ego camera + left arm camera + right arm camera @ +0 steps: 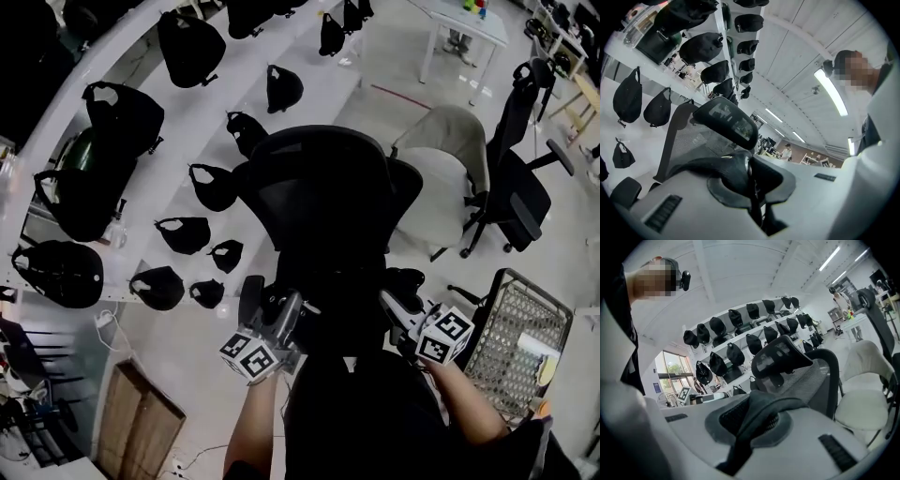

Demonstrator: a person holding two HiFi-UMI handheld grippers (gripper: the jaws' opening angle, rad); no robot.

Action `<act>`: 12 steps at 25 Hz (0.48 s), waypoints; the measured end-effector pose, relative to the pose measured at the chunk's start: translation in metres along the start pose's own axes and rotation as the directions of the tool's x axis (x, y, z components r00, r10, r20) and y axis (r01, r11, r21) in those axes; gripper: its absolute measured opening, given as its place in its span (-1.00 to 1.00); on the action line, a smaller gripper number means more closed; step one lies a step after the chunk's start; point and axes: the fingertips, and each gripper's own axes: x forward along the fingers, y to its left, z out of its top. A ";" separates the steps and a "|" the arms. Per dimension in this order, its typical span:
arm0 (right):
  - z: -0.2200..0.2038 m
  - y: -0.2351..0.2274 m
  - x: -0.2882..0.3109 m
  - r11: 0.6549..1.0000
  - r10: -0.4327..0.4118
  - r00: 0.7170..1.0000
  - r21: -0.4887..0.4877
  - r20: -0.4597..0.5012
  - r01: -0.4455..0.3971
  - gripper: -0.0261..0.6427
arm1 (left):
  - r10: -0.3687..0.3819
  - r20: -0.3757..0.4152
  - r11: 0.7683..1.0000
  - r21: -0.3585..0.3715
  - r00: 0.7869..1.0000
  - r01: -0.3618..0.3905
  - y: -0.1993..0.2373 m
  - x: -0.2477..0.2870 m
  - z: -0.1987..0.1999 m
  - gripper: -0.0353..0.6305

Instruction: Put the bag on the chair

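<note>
A black mesh office chair (328, 187) stands straight ahead of me, its back and headrest also showing in the left gripper view (726, 122) and the right gripper view (787, 362). The black bag (361, 412) is a dark mass low between my two arms, close to the chair's seat. My left gripper (286, 314) is shut on a black strap (736, 171) of the bag. My right gripper (398, 305) is likewise shut on a dark strap (761, 411). Most of the bag's body is hard to make out against the chair.
White shelves (141, 56) at the left carry several black bags. A beige chair (441, 178) and another black office chair (520, 192) stand to the right. A wire basket (520, 337) sits at lower right, a white table (469, 28) far back, cardboard (141, 412) lower left.
</note>
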 end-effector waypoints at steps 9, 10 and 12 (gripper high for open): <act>-0.018 -0.033 0.050 0.992 -0.104 0.994 0.068 -0.024 0.106 -0.88 | -0.026 -0.078 0.999 -0.022 0.997 0.024 0.062 0.021 0.002 -0.81; -0.021 -0.036 0.057 0.990 -0.113 0.993 0.076 -0.032 0.115 -0.88 | -0.026 -0.086 0.999 -0.028 0.996 0.024 0.069 0.023 0.003 -0.81; -0.028 -0.042 0.068 0.989 -0.124 0.990 0.068 -0.068 0.129 -0.88 | -0.022 -0.095 0.999 -0.044 0.995 0.018 0.082 0.025 0.003 -0.81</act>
